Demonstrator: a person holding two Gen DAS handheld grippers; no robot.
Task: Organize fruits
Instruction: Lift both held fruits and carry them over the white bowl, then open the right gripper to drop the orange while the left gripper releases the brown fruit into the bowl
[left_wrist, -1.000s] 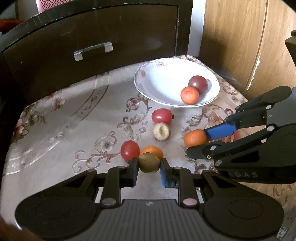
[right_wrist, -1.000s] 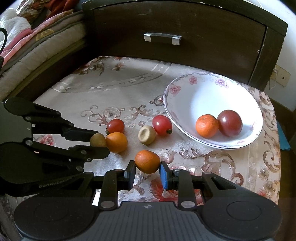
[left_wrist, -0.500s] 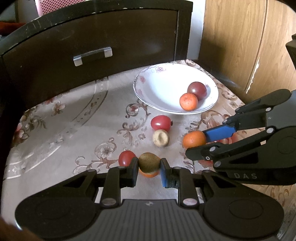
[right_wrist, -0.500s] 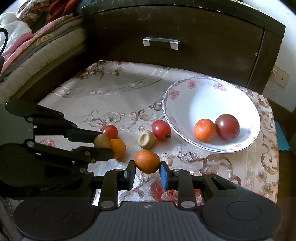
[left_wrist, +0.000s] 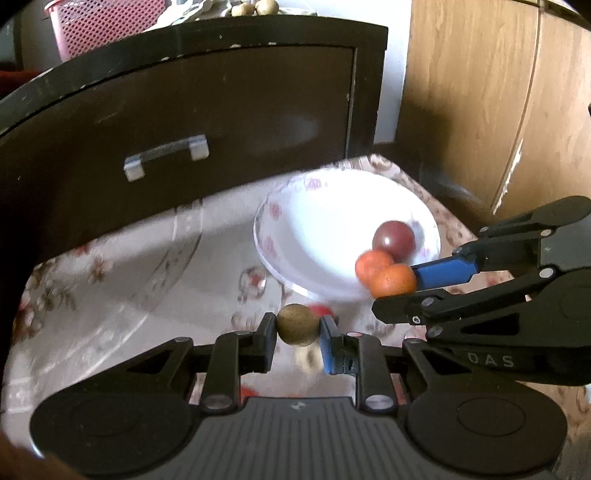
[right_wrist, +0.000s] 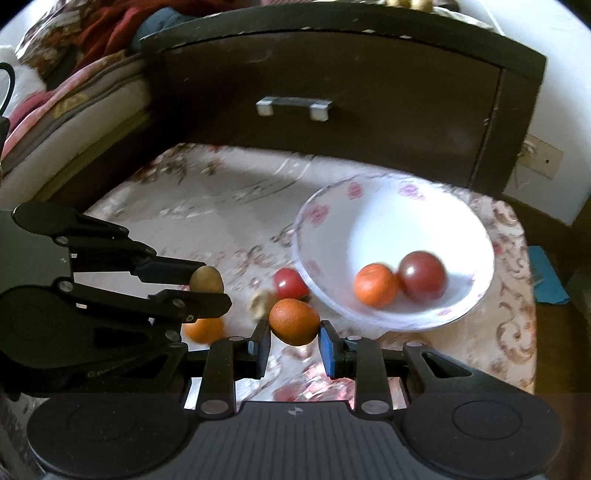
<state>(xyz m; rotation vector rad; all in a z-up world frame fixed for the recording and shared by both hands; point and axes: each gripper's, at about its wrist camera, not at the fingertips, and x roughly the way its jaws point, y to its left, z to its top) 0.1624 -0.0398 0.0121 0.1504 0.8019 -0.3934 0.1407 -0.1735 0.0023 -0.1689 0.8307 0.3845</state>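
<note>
My left gripper is shut on a brown kiwi and holds it above the table, short of the bowl. My right gripper is shut on an orange, also raised. The right gripper shows in the left wrist view with the orange at the bowl's near rim. The white floral bowl holds an orange and a dark red plum. On the cloth lie a red tomato, a beige fruit and another orange.
A dark wooden drawer front with a metal handle stands behind the table. A wooden cabinet is to the right. Folded bedding lies at the left. The table carries a floral cloth.
Both grippers have lifted their fruits off the cloth and moved forward toward the bowl. The views are now blurred from motion.
</note>
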